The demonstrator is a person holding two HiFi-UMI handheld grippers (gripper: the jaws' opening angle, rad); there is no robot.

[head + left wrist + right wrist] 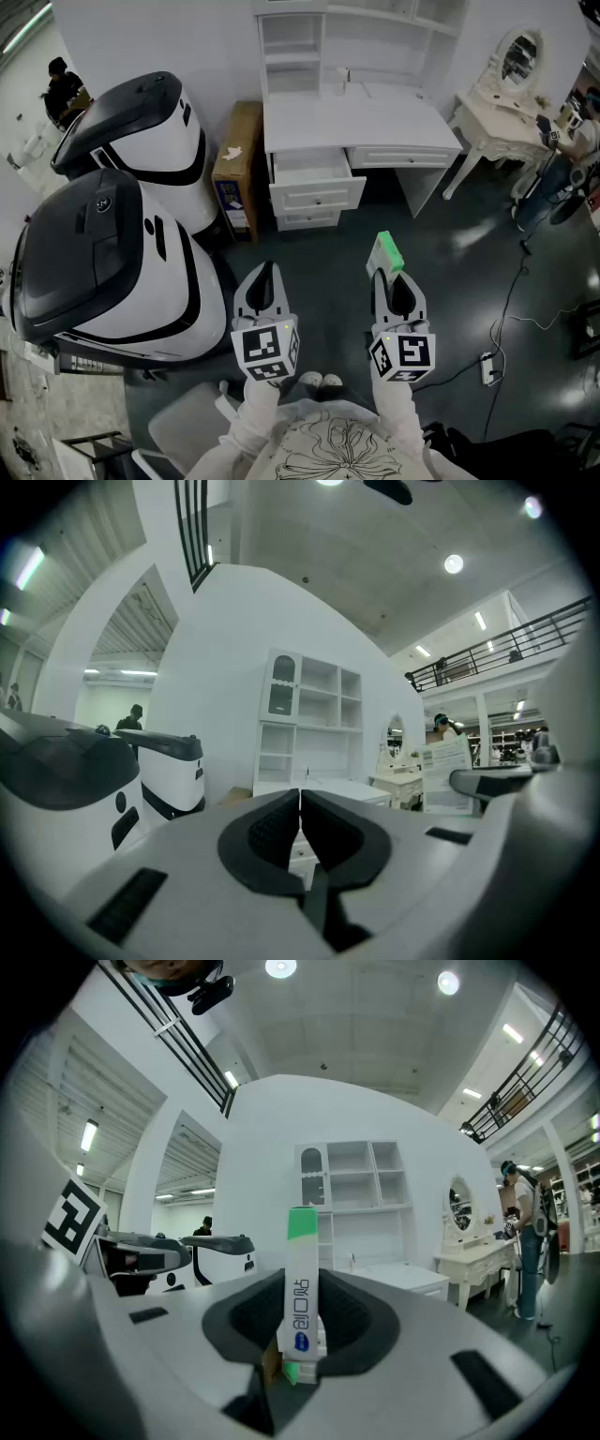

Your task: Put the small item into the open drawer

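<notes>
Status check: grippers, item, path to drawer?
Left gripper shut, empty. Right gripper shut on green-and-white box. Open drawer ahead across floor, not reached. Nothing seen blocking.

On my left I see a big white-and-black machine (103,272) with a second machine (141,141) behind it, and a cardboard box (236,169) standing on edge just beside that rear one. Far right stands a white dressing table (497,117) with an oval mirror (521,56), and a power strip (488,367) lies on the dark floor (328,244)
</notes>
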